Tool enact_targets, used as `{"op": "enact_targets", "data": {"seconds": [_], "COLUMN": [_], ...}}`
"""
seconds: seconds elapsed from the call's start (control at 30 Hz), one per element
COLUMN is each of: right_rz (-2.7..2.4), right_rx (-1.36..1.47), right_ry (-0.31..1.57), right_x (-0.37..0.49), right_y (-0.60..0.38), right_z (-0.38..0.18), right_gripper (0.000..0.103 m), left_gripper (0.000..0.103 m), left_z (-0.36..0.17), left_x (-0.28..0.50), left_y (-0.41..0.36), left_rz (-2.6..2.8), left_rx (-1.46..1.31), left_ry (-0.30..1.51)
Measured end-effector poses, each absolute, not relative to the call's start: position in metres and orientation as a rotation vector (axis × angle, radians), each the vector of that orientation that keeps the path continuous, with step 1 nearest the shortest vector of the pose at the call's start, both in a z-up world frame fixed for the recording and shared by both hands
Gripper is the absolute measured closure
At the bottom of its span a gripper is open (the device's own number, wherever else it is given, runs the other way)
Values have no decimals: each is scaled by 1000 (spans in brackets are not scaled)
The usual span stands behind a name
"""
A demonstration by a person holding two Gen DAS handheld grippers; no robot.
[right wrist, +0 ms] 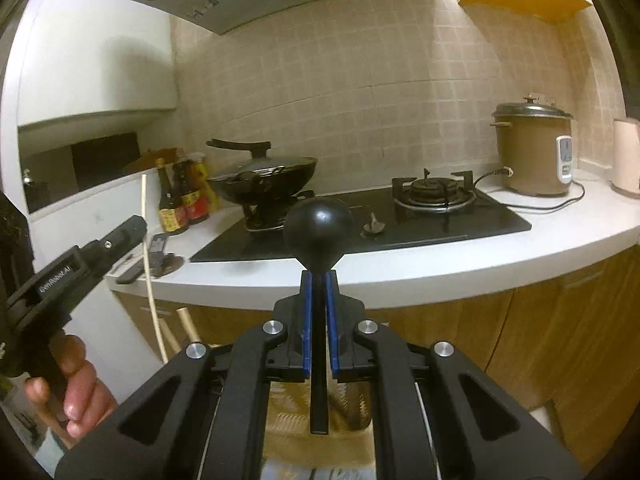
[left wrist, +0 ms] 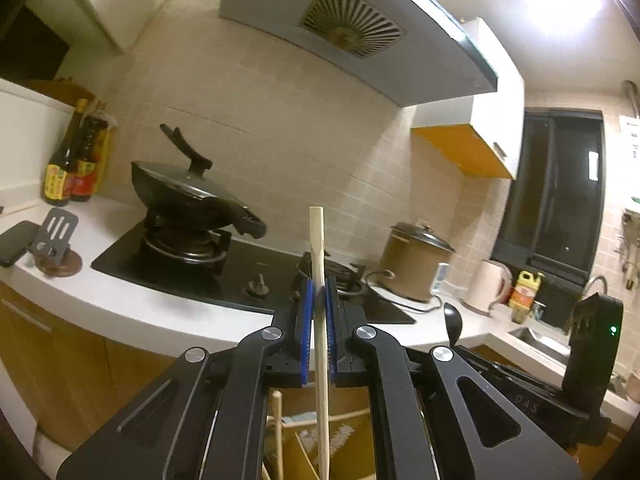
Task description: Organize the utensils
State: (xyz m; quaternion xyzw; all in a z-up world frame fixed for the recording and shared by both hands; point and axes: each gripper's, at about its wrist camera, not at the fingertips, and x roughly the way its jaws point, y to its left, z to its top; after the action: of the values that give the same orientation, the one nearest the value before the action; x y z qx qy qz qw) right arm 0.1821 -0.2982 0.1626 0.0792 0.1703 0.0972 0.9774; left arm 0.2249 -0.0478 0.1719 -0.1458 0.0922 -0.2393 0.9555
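Note:
My left gripper (left wrist: pixel 319 286) is shut on a pale wooden utensil handle (left wrist: pixel 318 248) that stands upright between the blue pads. Its lower end runs down past the jaws towards a cardboard box (left wrist: pixel 348 432) holding other wooden sticks. My right gripper (right wrist: pixel 319 280) is shut on a black ladle (right wrist: pixel 318 230), bowl up, handle hanging below the jaws. The ladle bowl also shows in the left wrist view (left wrist: pixel 453 318). The left gripper with its wooden utensil (right wrist: pixel 145 216) shows at the left of the right wrist view.
A white counter (right wrist: pixel 440 264) carries a black gas hob (right wrist: pixel 400 224), a lidded wok (right wrist: pixel 264 180), sauce bottles (right wrist: pixel 180 204), a brown rice cooker (right wrist: pixel 532 152) and a phone on a stand (left wrist: pixel 52 236). A sink (left wrist: pixel 536 340) lies far right. Wooden cabinet fronts (right wrist: pixel 520 336) stand below.

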Motion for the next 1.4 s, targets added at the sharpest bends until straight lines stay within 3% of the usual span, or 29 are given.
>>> {"op": "enact_targets", "data": {"seconds": [0.77, 0.87, 0.97, 1.27, 1.33, 1.4], "right_rz": [154, 155, 163, 168, 175, 179], "right_rx": [65, 61, 68, 62, 59, 60], "right_ry": [294, 311, 317, 320, 320, 309], "right_x": [189, 181, 172, 132, 119, 103], "right_y": [-290, -292, -295, -293, -291, -288], "right_z": [110, 112, 116, 132, 134, 136], "right_gripper": [97, 96, 93, 93, 88, 72], "left_gripper": [97, 91, 77, 70, 65, 55], "left_z": [129, 129, 131, 141, 144, 146], "left_x": [225, 219, 212, 175, 161, 144], "left_y": [-68, -63, -56, -35, -32, -30], "left_rz": [-293, -305, -305, -307, -313, -302], "left_rx": [-152, -154, -171, -172, -169, -155], "left_ry": [119, 139, 143, 162, 162, 151]}}
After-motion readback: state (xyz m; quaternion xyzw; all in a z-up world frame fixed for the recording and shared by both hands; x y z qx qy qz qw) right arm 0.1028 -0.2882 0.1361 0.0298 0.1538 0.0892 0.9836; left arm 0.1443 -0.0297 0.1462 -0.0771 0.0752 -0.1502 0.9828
